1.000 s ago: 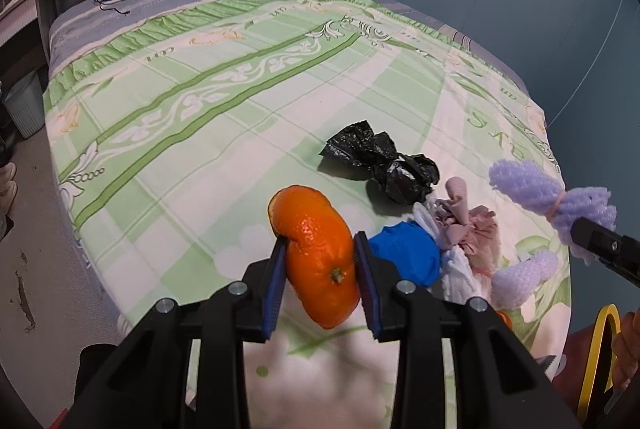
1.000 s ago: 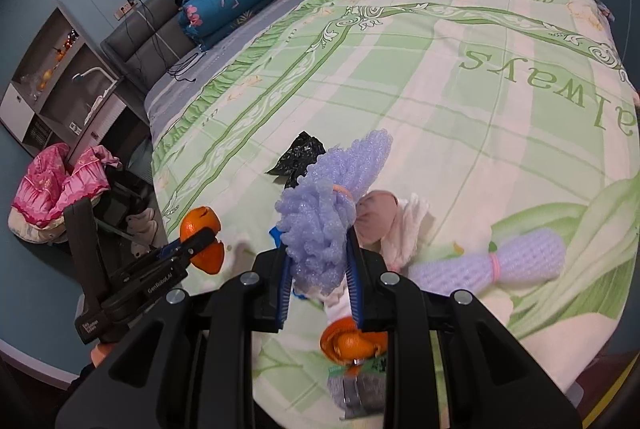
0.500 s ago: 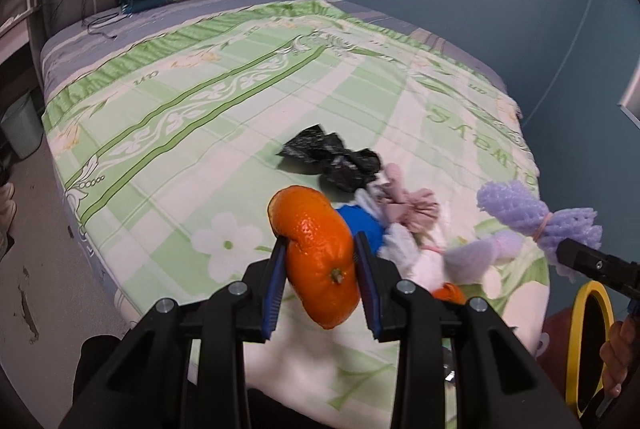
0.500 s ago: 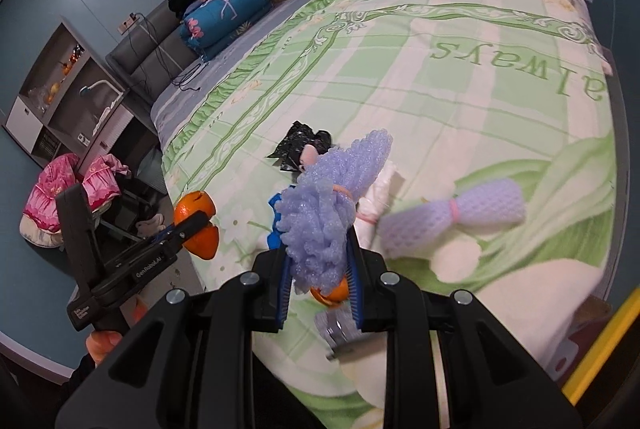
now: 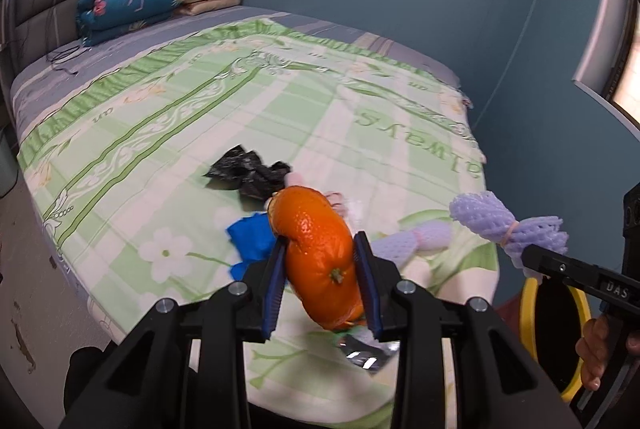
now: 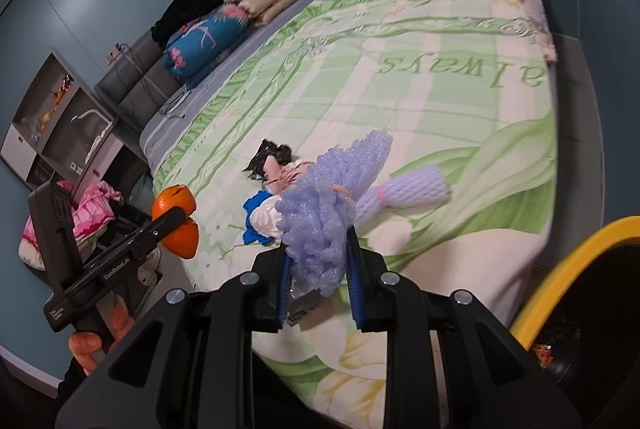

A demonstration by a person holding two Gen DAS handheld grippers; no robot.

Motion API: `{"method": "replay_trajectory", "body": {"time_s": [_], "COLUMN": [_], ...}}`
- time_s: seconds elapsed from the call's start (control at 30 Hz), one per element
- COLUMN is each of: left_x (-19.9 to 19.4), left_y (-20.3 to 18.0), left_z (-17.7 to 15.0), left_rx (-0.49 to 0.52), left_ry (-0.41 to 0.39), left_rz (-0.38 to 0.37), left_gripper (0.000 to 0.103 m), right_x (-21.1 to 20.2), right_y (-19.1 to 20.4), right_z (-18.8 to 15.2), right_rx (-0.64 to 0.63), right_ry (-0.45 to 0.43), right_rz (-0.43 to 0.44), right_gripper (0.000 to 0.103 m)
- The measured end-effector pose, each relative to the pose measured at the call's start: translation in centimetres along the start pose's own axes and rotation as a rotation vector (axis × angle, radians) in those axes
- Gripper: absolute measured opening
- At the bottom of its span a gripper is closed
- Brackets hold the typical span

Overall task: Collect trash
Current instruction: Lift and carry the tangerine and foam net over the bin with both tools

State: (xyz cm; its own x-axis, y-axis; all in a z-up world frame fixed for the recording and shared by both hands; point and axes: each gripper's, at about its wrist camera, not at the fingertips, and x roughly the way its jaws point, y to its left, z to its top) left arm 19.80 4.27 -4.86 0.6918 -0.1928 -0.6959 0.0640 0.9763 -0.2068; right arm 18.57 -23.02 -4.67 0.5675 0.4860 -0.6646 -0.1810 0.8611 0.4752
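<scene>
The orange peel (image 5: 320, 261) was up in the air, pinched between the two blue pads of the left gripper (image 5: 320, 269). It looked like a whole orange skin with a small green stem on it. The purple foam net (image 6: 320, 225), tied with a thin band, was also up in the air. The right gripper (image 6: 318, 269) squeezed it tight between its own blue pads. In the left wrist view, the same net poked out from the black tip of the right gripper at the right side.

More trash lay in a small pile on the bed (image 5: 280, 101) below. There was a crumpled black plastic bag (image 5: 248, 177), a blue scrap (image 5: 252, 237), a pinkish wad (image 6: 280, 173) with something white beside it, and a second purple foam net (image 6: 408, 189). A shiny silver wrapper (image 5: 368, 353) lay near the edge of the bed, though it was partly hidden, so it was hard to tell just what it was.

The bed had a green and white cover with flowers and the word "always" on it. A bin with a yellow rim (image 6: 560, 269) stood just beside the bed, at the lower right. Folded blankets (image 5: 136, 5) sat stacked at the far end, by the grey headboard. A person's hand (image 6: 100, 333) held the left gripper's handle.
</scene>
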Motion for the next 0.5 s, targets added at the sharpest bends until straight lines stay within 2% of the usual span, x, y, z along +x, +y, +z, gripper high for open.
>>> {"method": "replay_trajectory", "body": {"time_s": [0.5], "left_x": [-2.8], "left_y": [-7.9], "left_z": [1.4], "left_rx": [0.113], "left_ry": [-0.055], "left_rz": [-0.091], "left_gripper": [0.031], "right_x": [-7.8], "right_y": [-4.4], "right_z": [-0.8], "right_rx": [0.062], "right_ry": [-0.126], "right_rz": [-0.099], "right_gripper": [0.022]}}
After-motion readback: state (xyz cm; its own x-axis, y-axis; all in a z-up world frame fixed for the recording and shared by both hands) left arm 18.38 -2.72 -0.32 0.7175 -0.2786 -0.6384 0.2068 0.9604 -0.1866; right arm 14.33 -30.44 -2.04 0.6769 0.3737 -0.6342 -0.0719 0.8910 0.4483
